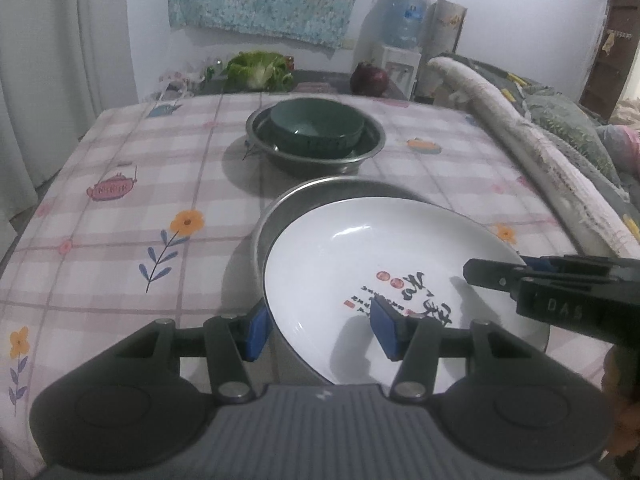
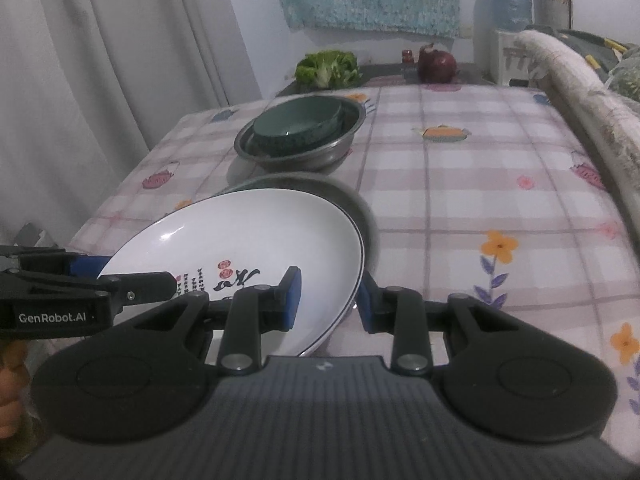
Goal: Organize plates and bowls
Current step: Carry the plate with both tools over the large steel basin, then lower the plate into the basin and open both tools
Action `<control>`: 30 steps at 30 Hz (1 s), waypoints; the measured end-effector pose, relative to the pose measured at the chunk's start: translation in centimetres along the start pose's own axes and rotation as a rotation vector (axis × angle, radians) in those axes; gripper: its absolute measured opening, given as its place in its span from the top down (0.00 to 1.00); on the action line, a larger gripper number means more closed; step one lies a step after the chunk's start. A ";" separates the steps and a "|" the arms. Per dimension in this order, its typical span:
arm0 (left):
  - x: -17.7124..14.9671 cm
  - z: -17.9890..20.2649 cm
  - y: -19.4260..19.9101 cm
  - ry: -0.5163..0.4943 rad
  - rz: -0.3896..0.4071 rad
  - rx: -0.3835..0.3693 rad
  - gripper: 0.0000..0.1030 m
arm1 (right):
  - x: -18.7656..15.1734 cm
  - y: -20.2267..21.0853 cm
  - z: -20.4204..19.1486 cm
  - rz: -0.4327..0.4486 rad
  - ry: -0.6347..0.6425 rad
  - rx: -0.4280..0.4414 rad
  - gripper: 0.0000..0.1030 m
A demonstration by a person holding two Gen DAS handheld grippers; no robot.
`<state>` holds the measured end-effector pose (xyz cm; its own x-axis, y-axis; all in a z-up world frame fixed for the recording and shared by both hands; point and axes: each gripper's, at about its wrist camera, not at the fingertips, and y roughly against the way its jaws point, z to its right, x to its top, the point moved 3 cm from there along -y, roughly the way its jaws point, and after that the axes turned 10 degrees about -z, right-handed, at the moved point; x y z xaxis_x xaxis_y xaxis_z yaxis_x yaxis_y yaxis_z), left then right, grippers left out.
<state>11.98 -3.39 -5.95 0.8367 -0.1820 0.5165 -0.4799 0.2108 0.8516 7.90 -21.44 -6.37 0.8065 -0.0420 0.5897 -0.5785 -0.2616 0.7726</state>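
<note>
1. Curtain (image 1: 52, 80): pale folds along the far left, behind the table (image 1: 120, 240) with its checked, flower-printed cloth.
2. Lettuce (image 1: 260, 69): on a dark surface past the table's far edge; a red onion (image 1: 369, 78) sits further right.
3. Steel basin (image 1: 348, 156): toward the far middle of the table, with a green bowl (image 1: 316, 126) nested inside it.
4. Left gripper (image 1: 320, 330): blue pads straddle the left rim of the white plate (image 1: 360, 248), one pad outside, one over the printed face. The gap looks wider than the rim, so whether it truly bites, I cannot tell.
5. White plate: tilted, lifted near the table's near side, held jointly, with a steel pan (image 1: 320, 192) directly beneath it. Whether the pan is carried along or rests on the cloth is unclear.
6. Right gripper (image 2: 329, 300): clenched on the plate's right rim, pads either side of the edge.
7. Rolled quilt (image 1: 540, 168): along the table's right edge, bedding beyond it.
8. Risk: the glazed plate is smooth and slanted; an uneven pull between the two hands could slide it off the pads.
9. Risk: a loose left hold would leave one rim bearing the weight, letting the plate swing down and strike the pan.
</note>
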 end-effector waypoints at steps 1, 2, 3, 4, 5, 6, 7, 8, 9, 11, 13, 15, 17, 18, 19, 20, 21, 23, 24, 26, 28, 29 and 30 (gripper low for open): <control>0.0 -0.2 -0.3 0.000 -0.007 -0.002 0.48 | 0.0 -0.2 0.0 -0.004 -0.002 -0.002 0.72; 0.0 -0.4 -0.6 0.000 -0.015 -0.004 0.48 | 0.1 -0.5 -0.1 -0.009 -0.006 -0.005 0.72; 0.0 -0.5 -0.9 -0.001 -0.022 -0.007 0.48 | 0.2 -0.8 -0.2 -0.013 -0.010 -0.007 0.72; 0.0 -0.7 -1.2 0.001 -0.032 -0.010 0.49 | 0.2 -1.0 -0.2 -0.016 -0.014 -0.010 0.72; 0.0 -0.8 -1.5 -0.001 -0.036 -0.012 0.50 | 0.3 -1.1 -0.2 -0.014 -0.016 -0.012 0.72; 0.0 -0.9 -1.6 -0.004 -0.039 -0.014 0.50 | 0.4 -1.1 -0.2 -0.011 -0.017 -0.017 0.72; 0.0 -0.9 -1.7 -0.010 -0.035 -0.009 0.50 | 0.5 -1.2 -0.1 -0.012 -0.020 -0.019 0.72; 0.0 -0.9 -1.6 -0.019 -0.031 -0.006 0.50 | 0.6 -1.2 0.0 -0.007 -0.022 -0.021 0.72; 0.1 -0.9 -1.6 -0.025 -0.026 -0.006 0.50 | 0.7 -1.3 0.1 -0.009 -0.026 -0.025 0.72; 0.3 -1.1 -1.4 -0.029 -0.015 -0.020 0.50 | 0.9 -1.4 0.4 -0.007 -0.035 -0.034 0.72; 0.5 -1.2 -1.1 -0.028 -0.007 -0.030 0.50 | 1.1 -1.6 0.8 -0.007 -0.044 -0.044 0.71; 0.6 -1.2 -1.0 -0.031 -0.002 -0.030 0.50 | 1.2 -1.6 1.2 -0.008 -0.054 -0.048 0.71; 0.6 -1.3 -0.9 -0.032 0.000 -0.031 0.49 | 1.2 -1.8 1.4 -0.007 -0.064 -0.043 0.71; 0.6 -1.3 -0.8 -0.032 0.001 -0.033 0.48 | 1.1 -1.8 1.5 -0.006 -0.064 -0.044 0.71; 0.7 -1.4 -0.8 -0.034 0.000 -0.035 0.48 | 1.1 -1.8 1.4 0.001 -0.061 -0.044 0.71; 0.7 -1.4 -0.8 -0.034 0.000 -0.035 0.48 | 1.2 -1.7 1.3 0.006 -0.057 -0.044 0.71; 0.7 -1.4 -0.7 -0.034 0.002 -0.034 0.48 | 1.3 -1.7 1.3 0.010 -0.053 -0.046 0.71; 0.7 -1.4 -0.7 -0.034 0.009 -0.029 0.47 | 1.4 -1.5 1.1 0.021 -0.043 -0.053 0.70; 0.8 -1.5 -0.7 -0.035 0.014 -0.024 0.46 | 1.4 -1.4 1.0 0.028 -0.040 -0.055 0.69; 0.9 -1.6 -0.6 -0.040 0.029 -0.005 0.45 | 1.5 -1.1 1.1 0.040 -0.044 -0.056 0.68; 1.1 -1.8 -0.9 -0.042 0.036 0.022 0.43 | 1.6 -1.0 1.5 0.049 -0.060 -0.056 0.65; 1.2 -1.9 -1.2 -0.042 0.036 0.036 0.43 | 1.6 -1.0 1.8 0.051 -0.073 -0.057 0.61; 1.3 -2.1 -1.5 -0.039 0.038 0.052 0.43 | 1.5 -1.1 2.2 0.051 -0.089 -0.060 0.59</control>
<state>14.32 -1.93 -6.76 0.8074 -0.2127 0.5504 -0.5247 0.1678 0.8346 10.04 -23.30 -6.82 0.7822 -0.1400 0.6070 -0.6228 -0.1992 0.7566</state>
